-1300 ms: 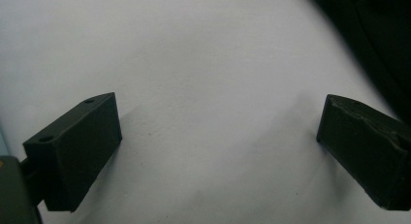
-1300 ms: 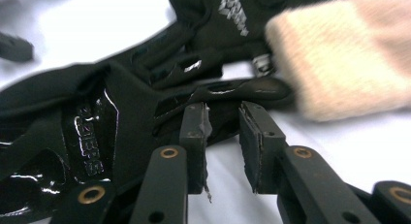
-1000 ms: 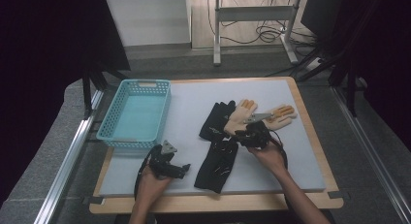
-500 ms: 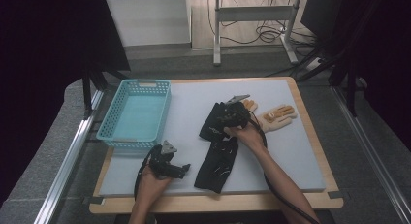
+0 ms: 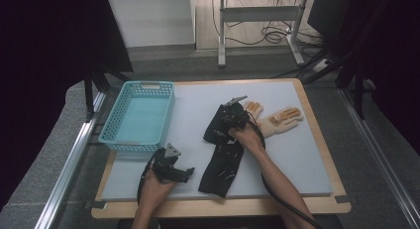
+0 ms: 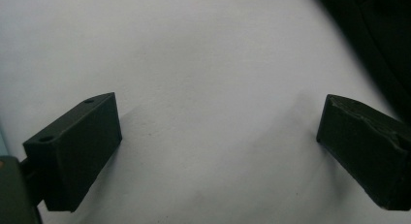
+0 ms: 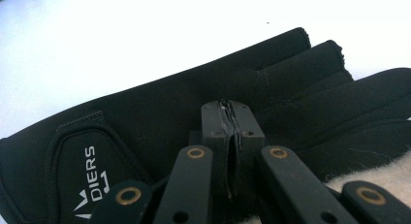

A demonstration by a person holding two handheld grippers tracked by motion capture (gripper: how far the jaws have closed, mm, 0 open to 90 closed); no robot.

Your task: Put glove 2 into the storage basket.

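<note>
The right gripper (image 7: 232, 112) is resting on the black glove (image 7: 160, 112), its fingers (image 7: 216, 129) having just been closing, now pressed together over the fabric. Left of the glove, the left gripper (image 5: 171, 169) is holding its fingers wide open over the tabletop (image 5: 297, 154).

I see a wooden-edged table (image 5: 317, 201) with a grey pad, dark curtains (image 5: 44, 45) both sides, grey floor, a metal stand (image 5: 257, 13) and cables (image 5: 270, 35) behind.

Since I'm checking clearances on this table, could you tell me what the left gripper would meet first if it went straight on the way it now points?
Probably the nearer black glove. In the high view the left gripper points across the white mat toward it, jaws open. Its own view shows bare mat between the jaws and dark fabric at the far right, so depth is uncertain.
</note>
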